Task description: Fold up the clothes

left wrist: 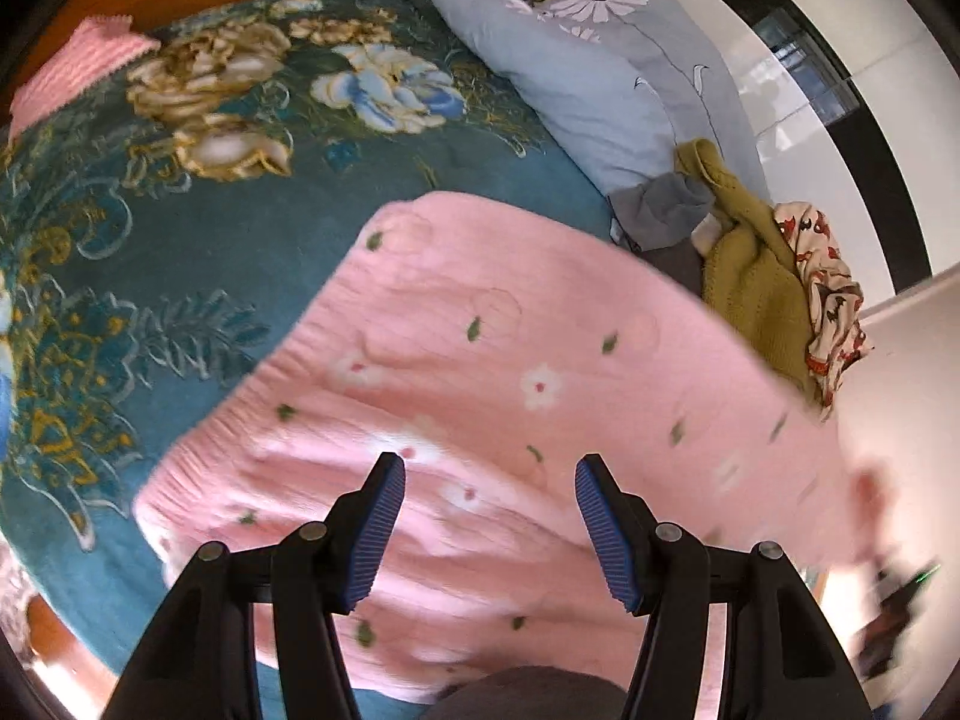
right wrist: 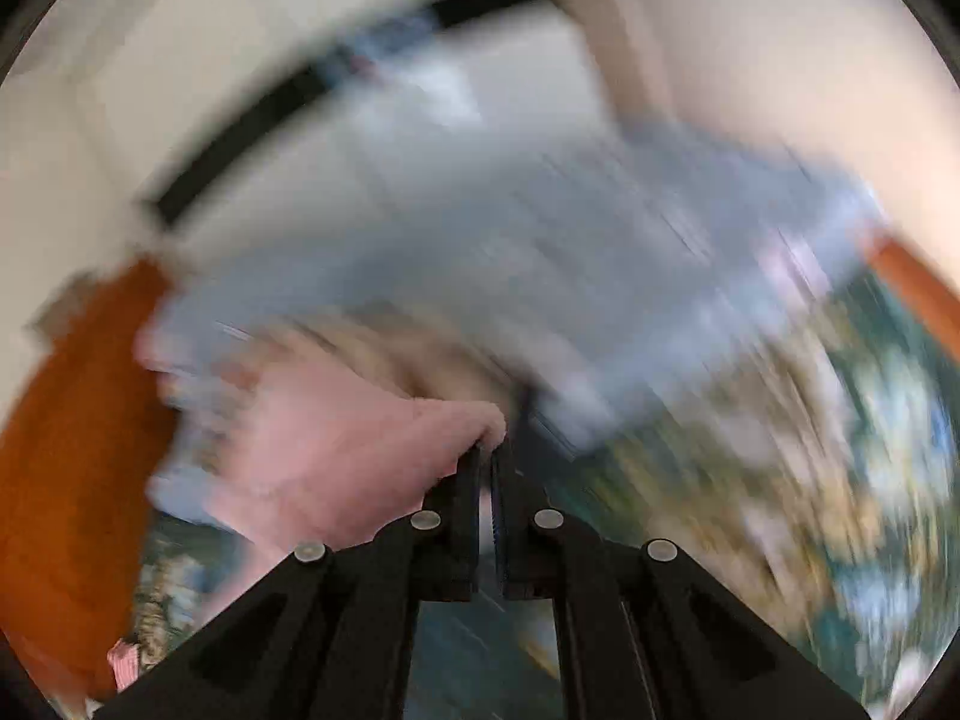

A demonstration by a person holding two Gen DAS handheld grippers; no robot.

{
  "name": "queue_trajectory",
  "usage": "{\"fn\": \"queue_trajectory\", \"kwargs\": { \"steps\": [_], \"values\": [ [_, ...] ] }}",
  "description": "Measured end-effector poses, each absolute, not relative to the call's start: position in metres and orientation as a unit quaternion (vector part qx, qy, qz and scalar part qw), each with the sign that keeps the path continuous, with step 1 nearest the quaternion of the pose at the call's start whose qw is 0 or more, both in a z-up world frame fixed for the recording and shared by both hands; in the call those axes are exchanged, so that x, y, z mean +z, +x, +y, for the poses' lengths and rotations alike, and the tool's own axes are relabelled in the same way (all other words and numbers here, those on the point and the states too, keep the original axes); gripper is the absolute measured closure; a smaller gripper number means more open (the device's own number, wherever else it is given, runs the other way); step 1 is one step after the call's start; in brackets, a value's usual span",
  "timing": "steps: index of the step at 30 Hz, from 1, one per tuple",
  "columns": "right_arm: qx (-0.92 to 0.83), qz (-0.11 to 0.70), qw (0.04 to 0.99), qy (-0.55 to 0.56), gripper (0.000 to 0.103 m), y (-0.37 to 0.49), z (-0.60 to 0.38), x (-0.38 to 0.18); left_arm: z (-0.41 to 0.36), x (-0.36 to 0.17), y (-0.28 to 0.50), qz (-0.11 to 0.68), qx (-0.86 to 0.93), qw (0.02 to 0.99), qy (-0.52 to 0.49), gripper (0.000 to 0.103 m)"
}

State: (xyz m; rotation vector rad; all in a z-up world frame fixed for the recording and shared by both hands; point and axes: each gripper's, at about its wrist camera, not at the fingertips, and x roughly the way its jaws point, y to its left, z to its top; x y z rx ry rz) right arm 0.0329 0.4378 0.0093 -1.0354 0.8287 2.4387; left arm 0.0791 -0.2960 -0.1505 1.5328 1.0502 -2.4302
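Pink garment point(right wrist: 336, 450) – seemingly pinched – right gripper point(right wrist: 487, 456).

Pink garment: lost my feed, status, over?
Left tool open, hovering over pink garment. Right tool shut on a pink edge, view blurred. Unfolded clothes pile beside it on the bed.

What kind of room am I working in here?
Most likely a bedroom: a teal floral blanket spread over a bed, a blue-grey daisy pillow at its far end, and a pile of unfolded clothes beside it.
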Motion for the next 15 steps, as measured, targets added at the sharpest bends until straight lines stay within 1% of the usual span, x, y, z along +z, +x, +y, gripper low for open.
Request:
{"fn": "queue_trajectory", "kwargs": {
  "steps": [7,11,13,14,15],
  "values": [
    [0.751,0.388,0.275,-0.457,0.1,0.121,0.494,-0.158,-0.285,-0.151,0.072,0.358,-0.782,0.064,0.507,0.04],
    [0.776,0.364,0.251,-0.451,0.099,0.124,0.496,-0.142,-0.278,-0.149,0.074,0.351,-0.783,0.077,0.508,0.04],
    [0.788,0.327,0.261,-0.452,0.087,0.121,0.498,-0.126,-0.277,-0.15,0.077,0.354,-0.781,0.089,0.507,0.04],
    [0.793,0.309,0.266,-0.452,0.073,0.12,0.498,-0.117,-0.277,-0.151,0.079,0.355,-0.78,0.095,0.507,0.04],
    [0.801,0.289,0.267,-0.452,0.067,0.118,0.497,-0.109,-0.276,-0.152,0.08,0.359,-0.779,0.101,0.504,0.04]
  ]
}}
